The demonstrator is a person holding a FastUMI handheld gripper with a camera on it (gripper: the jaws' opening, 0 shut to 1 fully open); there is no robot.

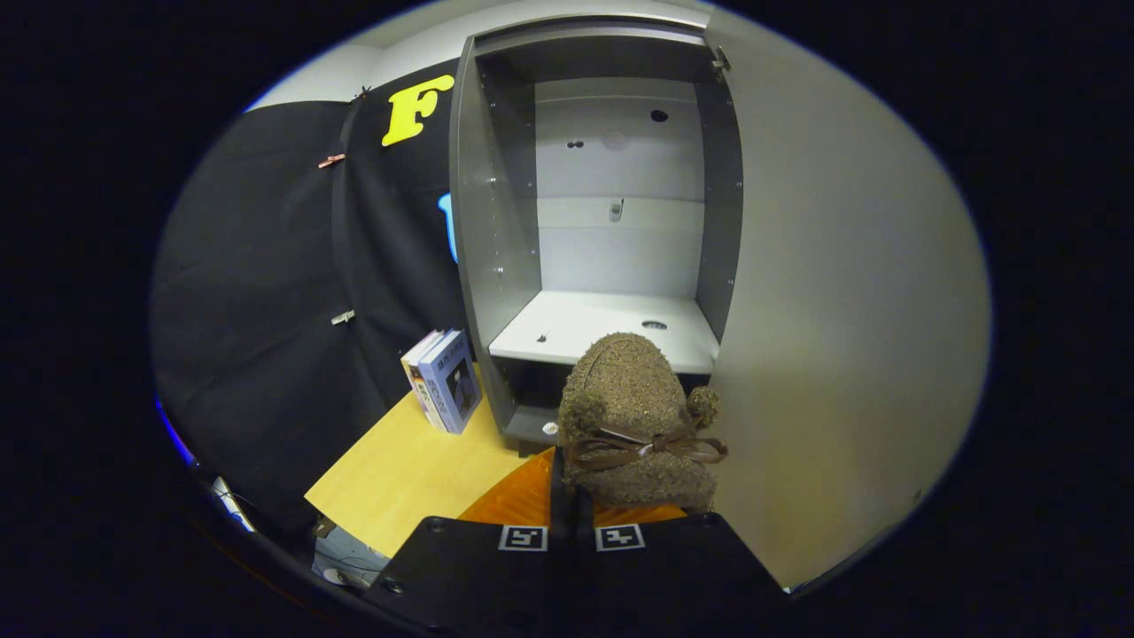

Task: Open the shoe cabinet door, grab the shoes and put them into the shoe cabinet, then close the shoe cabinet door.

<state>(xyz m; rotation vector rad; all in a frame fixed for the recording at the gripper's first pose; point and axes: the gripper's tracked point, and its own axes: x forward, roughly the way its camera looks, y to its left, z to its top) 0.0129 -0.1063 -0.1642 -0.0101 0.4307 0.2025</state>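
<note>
**Fuzzy slipper held before the open cabinet**

Left of the gripper (571, 523), two blue-covered books (443, 379) stand on the pale wooden tabletop (403, 478). The gripper's fingers are nearly together, pinching the heel of a brown fleecy slipper with a ribbon bow (636, 425); the contact itself is hidden. Beyond it stands the grey open shoe cabinet (611, 230), its smooth white door (842, 310) swung open at right.

gripper (571, 496), jaws nearly closed, pinching slipper (633, 416)

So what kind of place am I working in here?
Looks like a staged test booth, not a real hallway: black cloth wall, open grey shoe cabinet on a wooden tabletop, books propped beside it. The gripper is shut on a brown fuzzy slipper.
</note>
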